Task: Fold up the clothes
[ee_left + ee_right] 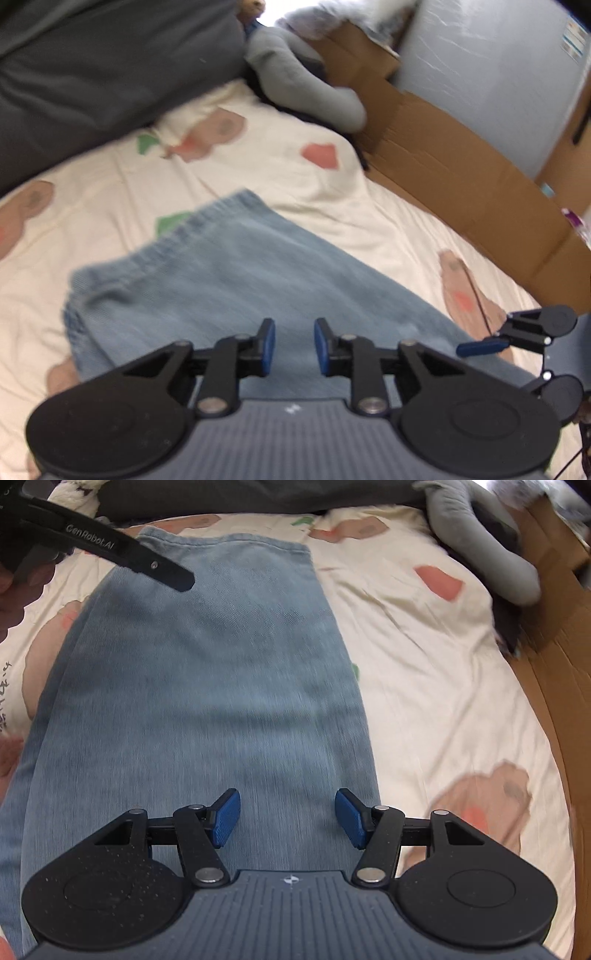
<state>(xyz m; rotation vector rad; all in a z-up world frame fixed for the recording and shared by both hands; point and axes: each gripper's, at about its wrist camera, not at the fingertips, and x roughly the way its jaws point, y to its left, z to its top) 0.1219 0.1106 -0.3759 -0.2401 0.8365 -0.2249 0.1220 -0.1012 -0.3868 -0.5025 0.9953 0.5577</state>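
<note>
Left gripper [294, 347] hangs over the jeans with its two blue pads parted and nothing between them; right gripper [287, 819] likewise spread, wider gap, empty, above denim. Each is black plastic with two round discs, a ribbed grey body and ridged blue pads [225, 818]. In the left wrist view the right gripper shows at the far right edge, one blue finger sticking out. In the right wrist view the left gripper's black arm crosses the top left corner, printed "GenRobot.AI". Largest thing: one bedsheet [436, 686], cream cotton, wrinkled, printed with pink-brown blobs, red patches and green bits. On it one pair of jeans [207, 672], light blue washed denim, laid flat as a long panel running away from the right gripper; its far end is a straight stitched edge [184, 232], puckered in the left wrist view. One cardboard box [461, 177], brown corrugated, flaps open, along the bed's right side. One dark grey blanket or cushion [103, 66] at the head of the bed, smooth fabric. One grey plush toy [306, 88], soft, tube-shaped limbs, lying against the box. Both views motion-blurred.
</note>
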